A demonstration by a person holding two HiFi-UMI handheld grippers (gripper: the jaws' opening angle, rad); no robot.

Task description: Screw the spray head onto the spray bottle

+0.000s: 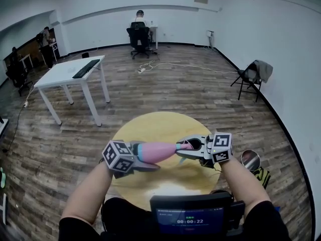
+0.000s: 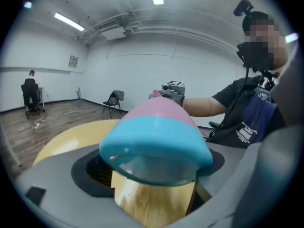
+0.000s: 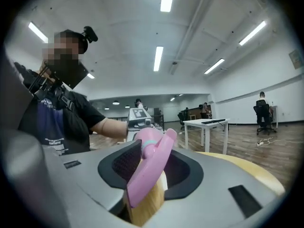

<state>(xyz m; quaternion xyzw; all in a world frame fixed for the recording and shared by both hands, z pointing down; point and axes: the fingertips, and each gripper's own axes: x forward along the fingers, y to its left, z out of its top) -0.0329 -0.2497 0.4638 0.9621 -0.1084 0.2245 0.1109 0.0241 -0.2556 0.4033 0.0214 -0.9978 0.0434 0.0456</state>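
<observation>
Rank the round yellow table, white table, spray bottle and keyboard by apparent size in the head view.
1. round yellow table
2. white table, though it stands farther off
3. spray bottle, close to the camera
4. keyboard, far off on the white table; true size against the bottle unsure

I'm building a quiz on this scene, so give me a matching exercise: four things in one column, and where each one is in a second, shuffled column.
Things:
1. pink and blue plastic spray bottle
2. pink plastic spray head
3. black flat keyboard
4. round yellow wooden table

Places:
A. on the white rectangular table
B. clamped in the right tool
C. clamped in the left tool
D. beneath both tools

Pairs: 1-C, 2-B, 3-A, 4-D.
</observation>
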